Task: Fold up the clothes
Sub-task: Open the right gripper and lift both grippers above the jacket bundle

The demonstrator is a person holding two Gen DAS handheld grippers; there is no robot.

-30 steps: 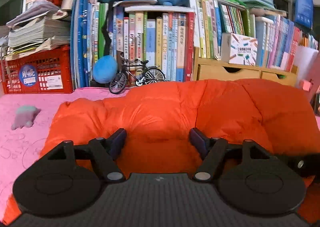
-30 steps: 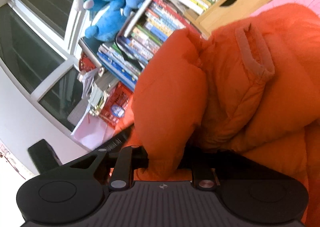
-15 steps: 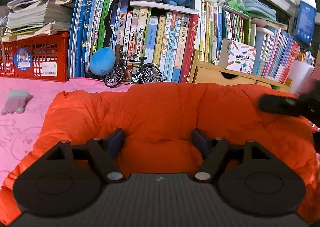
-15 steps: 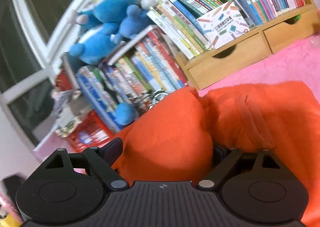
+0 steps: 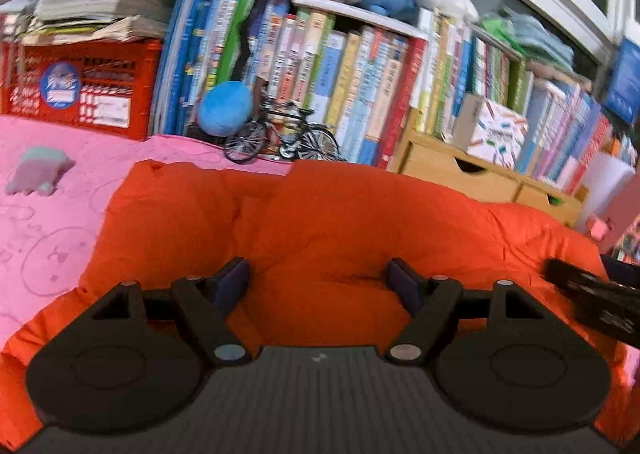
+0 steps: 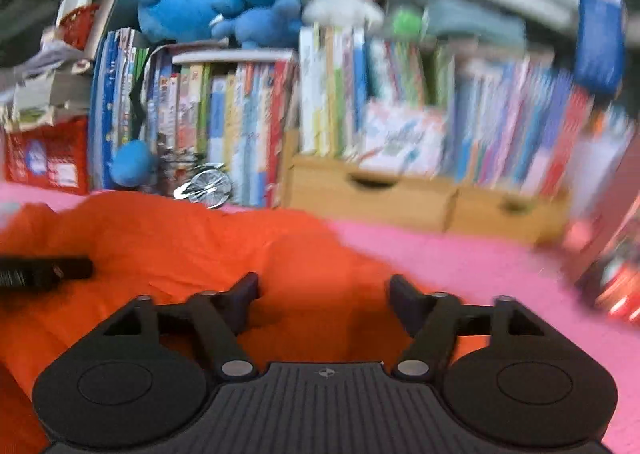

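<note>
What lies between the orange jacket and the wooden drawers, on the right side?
In the right wrist view, only bare pink bedcover lies between the orange jacket and the wooden drawers.

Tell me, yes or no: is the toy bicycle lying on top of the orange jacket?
No, the toy bicycle stands upright on the pink cover in front of the books, behind the orange jacket.

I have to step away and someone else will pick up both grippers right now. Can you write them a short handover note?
Left gripper: open, low over the orange puffer jacket, gripping nothing.
Right gripper: its jaws have just been opening and partly closing; now open over the jacket's right edge, nothing between the pads.
Jacket lies bunched on the pink bedspread in front of the bookshelf.
Done: right side let go onto the pile.
Left: flatten and finish the folds.
</note>
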